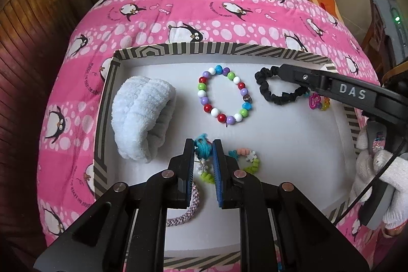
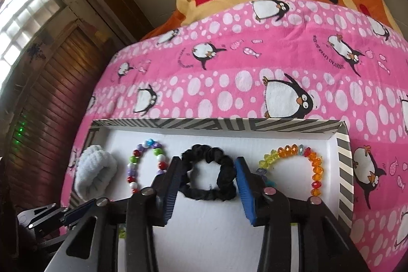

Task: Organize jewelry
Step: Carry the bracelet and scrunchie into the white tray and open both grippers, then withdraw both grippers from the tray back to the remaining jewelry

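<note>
1. Here, a shallow white tray (image 1: pixel 176 49) with a striped black-and-cream rim lies on a bed's pink penguin blanket (image 1: pixel 158 14).
2. Along its far side, left to right: a fluffy pale-blue band (image 1: pixel 141 116), a multicoloured bead bracelet (image 1: pixel 224 93), a black scrunchie (image 2: pixel 207 176) and an orange crystal bracelet (image 2: pixel 306 161).
3. At the near side lies a colourful yarn bracelet (image 1: pixel 204 147), and a pink braided one (image 1: pixel 190 208).
4. The left tool (image 1: pixel 204 145) is clamped on the yarn bracelet's teal tuft.
5. The right tool (image 2: pixel 207 167) is parted, its pads either side of the scrunchie, not pressing it.
</note>
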`<state>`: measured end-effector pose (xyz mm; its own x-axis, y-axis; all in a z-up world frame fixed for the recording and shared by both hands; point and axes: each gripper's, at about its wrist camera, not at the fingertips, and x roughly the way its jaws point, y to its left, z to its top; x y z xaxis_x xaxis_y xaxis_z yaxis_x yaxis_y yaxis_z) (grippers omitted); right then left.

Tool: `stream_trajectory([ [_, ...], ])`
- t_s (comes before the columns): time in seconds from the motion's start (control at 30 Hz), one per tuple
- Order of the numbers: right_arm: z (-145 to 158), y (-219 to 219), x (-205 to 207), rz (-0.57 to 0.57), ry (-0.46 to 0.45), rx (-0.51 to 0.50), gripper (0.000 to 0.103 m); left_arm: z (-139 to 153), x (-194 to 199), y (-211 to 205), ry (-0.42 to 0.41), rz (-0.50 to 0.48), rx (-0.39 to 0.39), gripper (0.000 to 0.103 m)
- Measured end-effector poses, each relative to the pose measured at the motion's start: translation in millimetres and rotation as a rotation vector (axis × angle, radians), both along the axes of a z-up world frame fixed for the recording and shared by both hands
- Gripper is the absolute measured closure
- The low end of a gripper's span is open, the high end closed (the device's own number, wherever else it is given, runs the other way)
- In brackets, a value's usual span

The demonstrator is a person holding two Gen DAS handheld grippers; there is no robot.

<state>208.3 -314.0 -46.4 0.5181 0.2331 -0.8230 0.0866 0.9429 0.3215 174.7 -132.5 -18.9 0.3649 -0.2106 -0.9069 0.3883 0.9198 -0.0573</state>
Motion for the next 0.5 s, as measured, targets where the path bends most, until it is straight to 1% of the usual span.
stream_trajectory([
  [0.07, 6.6, 0.2, -6.3, 0.0, -0.01, -0.002, 0.062, 4.6, -4.4, -1.0, -0.01, -0.015, 0.014, 0.085],
  [0.13, 13.2, -1.1, -14.1, -0.002, -0.014, 0.015, 0.062, 12.4, -11.3, 0.0, -0.023, -0.03, 0.005, 0.064],
  [0.2, 22.5, -1.0, -25.7, -0.001, -0.02, 0.004, 0.062, 19.0, -16.5, 2.9, -0.03, -0.029, -0.016, 0.057],
  [0.27, 30.0, -1.6, -36.7, -0.002, -0.018, -0.013, 0.062, 26.5, -22.2, 6.6, -0.038, -0.02, -0.032, 0.056],
  [0.4, 44.5, -5.2, -65.7, -0.005, -0.031, -0.013, 0.062, 37.8, -35.2, 16.2, -0.047, 0.001, -0.055, 0.056],
  [0.5, 56.0, -4.3, -94.1, 0.003, -0.047, -0.032, 0.061, 43.3, -47.6, 24.1, -0.041, 0.019, -0.077, 0.056],
])
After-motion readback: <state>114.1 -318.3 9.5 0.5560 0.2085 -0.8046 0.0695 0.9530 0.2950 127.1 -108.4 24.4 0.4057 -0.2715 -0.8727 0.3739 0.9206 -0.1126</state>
